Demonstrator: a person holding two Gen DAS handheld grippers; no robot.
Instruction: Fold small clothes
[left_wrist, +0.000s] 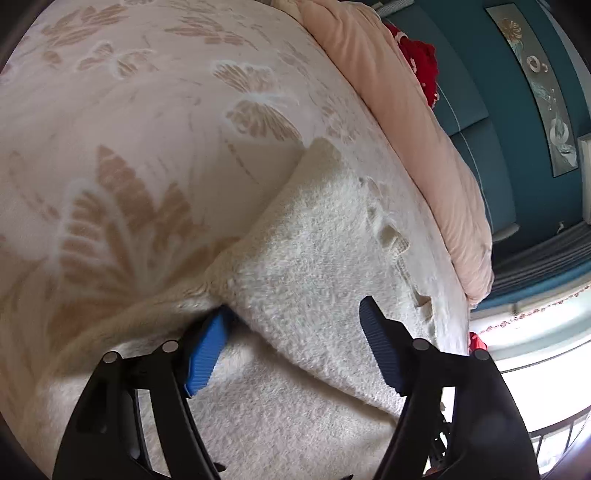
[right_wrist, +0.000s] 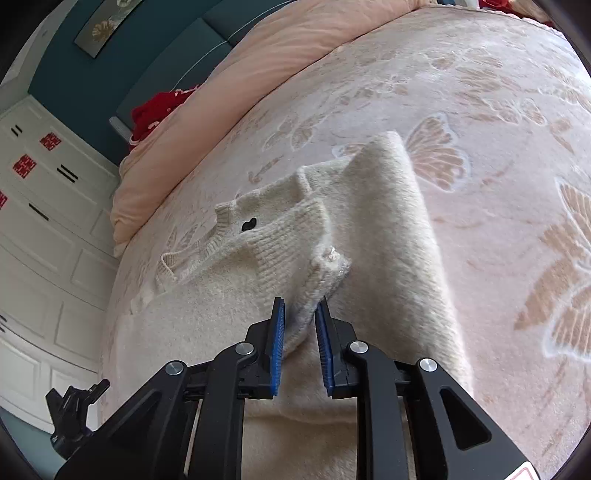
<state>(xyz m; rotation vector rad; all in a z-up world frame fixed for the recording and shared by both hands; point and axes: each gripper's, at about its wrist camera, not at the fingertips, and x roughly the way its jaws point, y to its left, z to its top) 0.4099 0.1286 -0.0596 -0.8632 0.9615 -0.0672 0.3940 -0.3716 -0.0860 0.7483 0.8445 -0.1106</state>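
Observation:
A small cream fuzzy sweater (right_wrist: 388, 229) lies on the bed, one sleeve folded across its body and a black heart mark (right_wrist: 248, 223) near the ribbed collar. My right gripper (right_wrist: 300, 306) is shut on the ribbed cuff of the sleeve (right_wrist: 314, 291), holding it over the sweater's body. In the left wrist view the sweater (left_wrist: 317, 251) fills the lower middle. My left gripper (left_wrist: 295, 314) is open; its left finger (left_wrist: 207, 350) sits tucked at the edge of a folded layer, the right finger (left_wrist: 380, 347) rests above the fabric.
The bed has a pink blanket with beige butterfly pattern (left_wrist: 147, 129). A peach duvet (right_wrist: 229, 92) lies along the far edge with a red item (right_wrist: 155, 110) behind it. White cabinets (right_wrist: 44, 229) stand to the left; the bed edge and a window (left_wrist: 535, 350) are at the right.

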